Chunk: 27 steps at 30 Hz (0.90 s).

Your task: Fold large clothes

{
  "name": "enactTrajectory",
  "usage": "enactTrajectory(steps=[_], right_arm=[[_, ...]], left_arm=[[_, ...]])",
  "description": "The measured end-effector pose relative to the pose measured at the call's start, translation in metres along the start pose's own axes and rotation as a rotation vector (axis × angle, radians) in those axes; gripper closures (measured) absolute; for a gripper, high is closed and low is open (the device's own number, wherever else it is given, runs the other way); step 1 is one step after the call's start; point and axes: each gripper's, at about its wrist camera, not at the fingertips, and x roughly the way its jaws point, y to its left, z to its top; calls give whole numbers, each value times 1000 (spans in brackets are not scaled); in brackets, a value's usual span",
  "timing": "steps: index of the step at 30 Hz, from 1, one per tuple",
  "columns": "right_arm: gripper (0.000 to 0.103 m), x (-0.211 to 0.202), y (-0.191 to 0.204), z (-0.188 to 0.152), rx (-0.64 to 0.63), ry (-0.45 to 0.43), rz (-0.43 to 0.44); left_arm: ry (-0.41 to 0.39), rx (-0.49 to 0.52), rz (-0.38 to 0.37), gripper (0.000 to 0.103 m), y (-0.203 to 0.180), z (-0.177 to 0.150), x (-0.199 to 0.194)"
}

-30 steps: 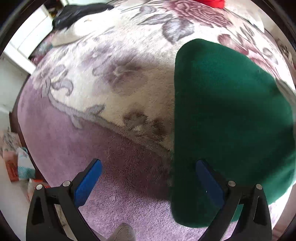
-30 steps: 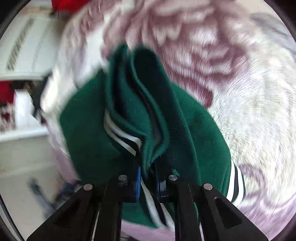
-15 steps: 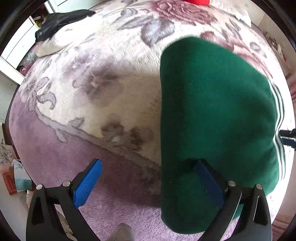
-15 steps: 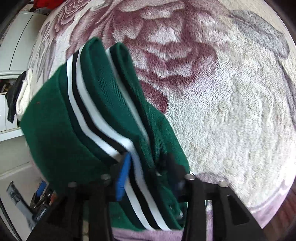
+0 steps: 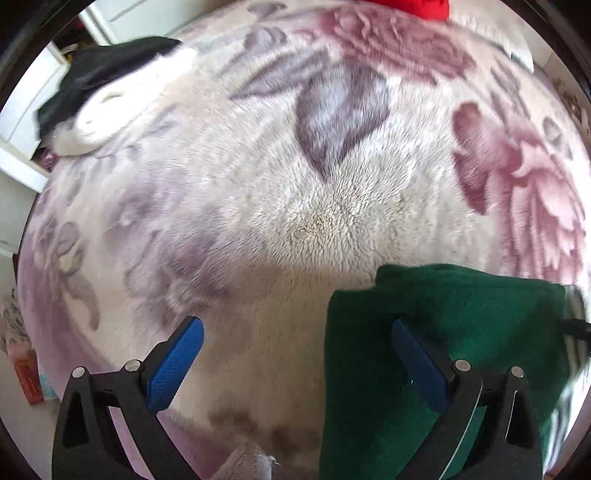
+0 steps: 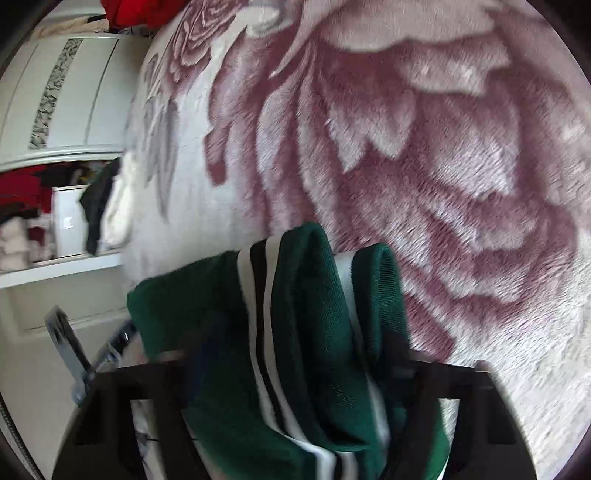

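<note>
A green garment (image 5: 461,314) with white and black stripes lies folded on the floral blanket (image 5: 332,206), low on the right in the left wrist view. My left gripper (image 5: 297,358) is open over bare blanket, and its right finger (image 5: 417,362) hangs above the garment's left edge. In the right wrist view the garment's striped edge (image 6: 303,295) stands bunched up between the fingers of my right gripper (image 6: 299,362). Those jaws are closing on the cloth, which fills the gap. Blur and cloth hide the pads.
A black and a white garment (image 5: 96,92) lie in a heap at the blanket's far left corner. A red item (image 5: 410,7) sits at the far edge. White cupboards (image 6: 62,96) and shelves with clothes (image 6: 22,221) stand beside the bed.
The left gripper moved across the blanket, so the green garment now sits lower right in its view. The right gripper's jaws spread on the striped edge, then narrowed, and it sank toward the blanket.
</note>
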Motion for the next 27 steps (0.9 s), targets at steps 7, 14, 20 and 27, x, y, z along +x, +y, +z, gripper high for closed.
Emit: enactTrajectory(steps=[7, 14, 20, 27], right_arm=[[86, -15, 2, -14, 68, -104, -109], [30, -57, 0, -35, 33, -46, -211], [18, -54, -41, -147, 91, 126, -199], [0, 18, -53, -168, -23, 82, -137]], left_arm=[[2, 45, -19, 0, -5, 2, 2], [-66, 22, -37, 0, 8, -38, -48], [-49, 38, -29, 0, 3, -76, -51], [-46, 37, -31, 0, -1, -85, -49]])
